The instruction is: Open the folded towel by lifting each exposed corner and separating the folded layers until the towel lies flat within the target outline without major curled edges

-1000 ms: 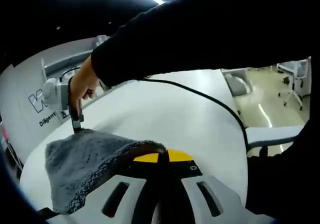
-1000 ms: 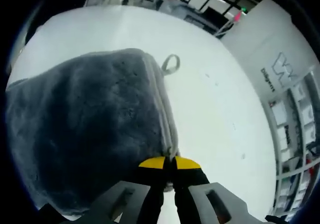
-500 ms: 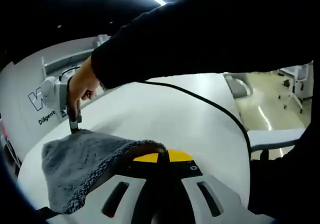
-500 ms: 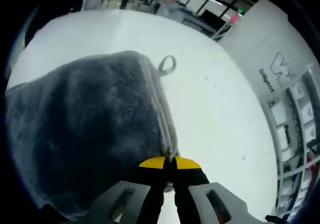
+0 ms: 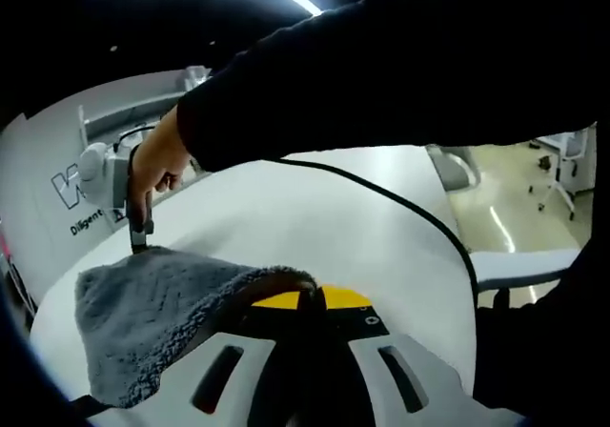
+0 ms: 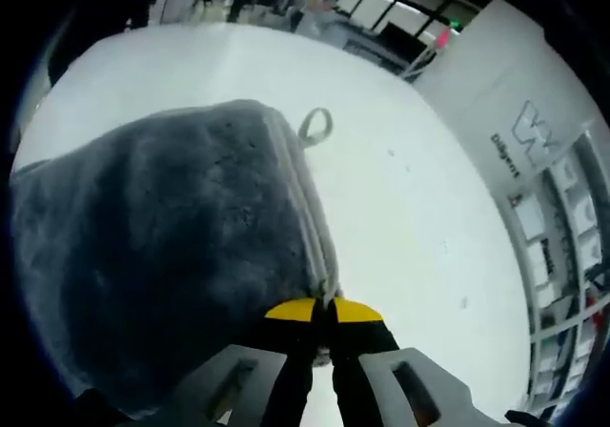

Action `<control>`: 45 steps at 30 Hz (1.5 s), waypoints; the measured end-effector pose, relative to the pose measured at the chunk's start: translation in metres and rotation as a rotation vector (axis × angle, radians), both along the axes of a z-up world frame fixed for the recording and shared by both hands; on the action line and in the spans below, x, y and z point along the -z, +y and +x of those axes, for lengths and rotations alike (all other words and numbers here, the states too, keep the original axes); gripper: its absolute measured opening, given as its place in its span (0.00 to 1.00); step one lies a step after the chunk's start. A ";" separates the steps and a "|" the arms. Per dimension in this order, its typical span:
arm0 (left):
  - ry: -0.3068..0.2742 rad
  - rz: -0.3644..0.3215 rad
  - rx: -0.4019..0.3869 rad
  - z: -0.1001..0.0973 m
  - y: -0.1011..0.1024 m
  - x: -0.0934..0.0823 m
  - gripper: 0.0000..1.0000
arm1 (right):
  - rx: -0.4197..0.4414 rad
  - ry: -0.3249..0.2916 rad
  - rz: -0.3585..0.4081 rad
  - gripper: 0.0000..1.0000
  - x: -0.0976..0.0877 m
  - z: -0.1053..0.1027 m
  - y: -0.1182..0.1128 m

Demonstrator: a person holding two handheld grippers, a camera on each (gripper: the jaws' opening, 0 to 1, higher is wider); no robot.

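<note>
Both tools clenched on towel corners: left tool near, right tool at the bound edge. Towel lifted above tabletop. Soft, limp, light; grip corners by the hem, it'll sag.

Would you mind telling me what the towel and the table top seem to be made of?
The towel looks like thick grey plush, perhaps microfibre: fuzzy, matte pile with a stitched edge. The table looks like smooth white laminate, faintly glossy, though its material stays uncertain.
</note>
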State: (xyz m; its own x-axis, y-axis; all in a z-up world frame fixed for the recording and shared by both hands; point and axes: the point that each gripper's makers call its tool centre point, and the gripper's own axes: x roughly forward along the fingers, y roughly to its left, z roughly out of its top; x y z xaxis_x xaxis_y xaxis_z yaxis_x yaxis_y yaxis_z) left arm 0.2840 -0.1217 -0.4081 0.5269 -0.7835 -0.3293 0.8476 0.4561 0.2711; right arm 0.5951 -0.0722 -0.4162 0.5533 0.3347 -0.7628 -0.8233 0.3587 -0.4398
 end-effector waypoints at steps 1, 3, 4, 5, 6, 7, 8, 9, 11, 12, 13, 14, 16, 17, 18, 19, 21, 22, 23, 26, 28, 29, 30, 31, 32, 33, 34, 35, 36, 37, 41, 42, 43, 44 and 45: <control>0.004 -0.002 0.007 -0.001 0.000 0.000 0.05 | 0.000 -0.001 -0.002 0.00 0.000 0.000 0.000; 0.016 -0.013 0.021 -0.004 -0.001 -0.002 0.08 | -0.003 -0.003 -0.008 0.00 0.000 0.001 0.000; 0.021 -0.016 0.029 -0.005 -0.002 -0.002 0.10 | -0.003 -0.004 -0.010 0.00 0.000 0.000 0.001; 0.025 -0.019 0.032 -0.006 -0.002 -0.003 0.11 | -0.004 -0.004 -0.012 0.00 0.000 0.000 0.001; 0.029 -0.022 0.034 -0.007 -0.002 -0.003 0.13 | -0.004 -0.005 -0.013 0.00 0.000 0.001 0.001; 0.034 -0.026 0.034 -0.007 -0.002 -0.004 0.14 | -0.004 -0.005 -0.012 0.00 0.000 0.001 0.001; 0.043 -0.034 0.032 -0.008 -0.001 -0.007 0.15 | -0.004 -0.007 -0.009 0.00 0.000 0.001 0.001; 0.048 -0.042 0.029 -0.008 0.000 -0.009 0.18 | -0.004 -0.009 -0.006 0.00 0.000 0.002 0.001; 0.047 -0.063 0.029 -0.010 0.001 -0.016 0.25 | -0.004 -0.012 0.005 0.00 -0.001 0.003 0.001; 0.046 -0.074 0.032 -0.012 0.000 -0.019 0.31 | -0.005 -0.012 0.011 0.00 -0.001 0.005 0.001; 0.052 -0.083 0.035 -0.016 0.001 -0.024 0.35 | -0.003 -0.011 0.019 0.00 -0.001 0.006 0.000; 0.054 -0.087 0.038 -0.019 0.001 -0.027 0.38 | -0.002 -0.010 0.024 0.00 -0.001 0.006 0.000; 0.048 -0.096 0.040 -0.024 0.003 -0.035 0.46 | -0.003 -0.009 0.032 0.00 -0.001 0.006 0.001; 0.044 -0.099 0.042 -0.027 0.005 -0.038 0.49 | -0.004 -0.008 0.034 0.00 -0.001 0.006 0.001; 0.040 -0.110 0.049 -0.029 0.006 -0.042 0.51 | -0.005 -0.009 0.034 0.00 -0.001 0.005 0.001; 0.035 -0.123 0.055 -0.032 0.007 -0.047 0.51 | -0.007 -0.009 0.031 0.00 -0.001 0.005 0.001; 0.030 -0.147 0.063 -0.037 0.011 -0.056 0.52 | -0.010 -0.008 0.025 0.00 -0.001 0.005 0.002; 0.023 -0.158 0.060 -0.038 0.014 -0.061 0.53 | -0.010 -0.006 0.020 0.00 -0.001 0.007 0.002; 0.011 -0.166 0.051 -0.037 0.017 -0.066 0.54 | -0.012 -0.006 0.015 0.00 -0.001 0.008 0.002; -0.014 -0.175 0.002 -0.031 0.032 -0.076 0.59 | -0.013 -0.007 0.009 0.00 -0.001 0.008 0.003; -0.012 -0.176 -0.060 -0.020 0.045 -0.079 0.67 | -0.017 -0.011 0.013 0.00 -0.002 0.007 0.003; -0.011 -0.176 -0.089 -0.015 0.052 -0.080 0.72 | -0.017 -0.012 0.017 0.00 -0.002 0.007 0.003; -0.017 -0.181 -0.115 -0.009 0.059 -0.082 0.76 | -0.018 -0.016 0.021 0.00 -0.002 0.007 0.002; -0.019 -0.186 -0.141 -0.003 0.066 -0.084 0.80 | -0.015 -0.019 0.029 0.00 -0.002 0.007 0.002; -0.019 -0.200 -0.172 0.004 0.075 -0.086 0.86 | -0.008 -0.021 0.037 0.01 -0.003 0.009 0.002; -0.017 -0.211 -0.181 0.008 0.080 -0.088 0.90 | -0.002 -0.025 0.044 0.01 -0.004 0.010 0.002; -0.014 -0.228 -0.192 0.012 0.085 -0.091 0.95 | 0.016 -0.023 0.066 0.02 -0.006 0.008 0.001; -0.003 -0.245 -0.202 0.015 0.090 -0.092 1.00 | 0.031 -0.022 0.084 0.03 -0.007 0.007 0.000; 0.005 -0.252 -0.209 0.018 0.096 -0.094 0.99 | 0.039 -0.026 0.097 0.06 -0.009 0.005 -0.002; 0.013 -0.265 -0.215 0.020 0.100 -0.095 1.00 | 0.068 -0.042 0.125 0.12 -0.014 0.008 -0.004; 0.020 -0.295 -0.245 0.028 0.115 -0.100 1.00 | 0.134 -0.102 0.200 0.43 -0.032 0.023 -0.017; 0.021 -0.302 -0.253 0.030 0.119 -0.102 1.00 | 0.162 -0.123 0.219 0.51 -0.037 0.028 -0.022; 0.025 -0.311 -0.260 0.033 0.122 -0.104 1.00 | 0.170 -0.144 0.225 0.59 -0.042 0.032 -0.025; 0.031 -0.321 -0.265 0.035 0.124 -0.105 1.00 | 0.183 -0.167 0.226 0.63 -0.046 0.034 -0.029; 0.035 -0.331 -0.269 0.037 0.126 -0.103 1.00 | 0.191 -0.196 0.225 0.64 -0.051 0.036 -0.032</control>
State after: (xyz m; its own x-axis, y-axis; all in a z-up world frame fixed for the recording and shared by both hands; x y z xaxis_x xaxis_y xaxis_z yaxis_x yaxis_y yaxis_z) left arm 0.3207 0.0041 -0.3049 0.7197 -0.6863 -0.1047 0.6929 0.7196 0.0462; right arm 0.6316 -0.1042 -0.3650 0.7510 0.3583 -0.5546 -0.6394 0.6041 -0.4757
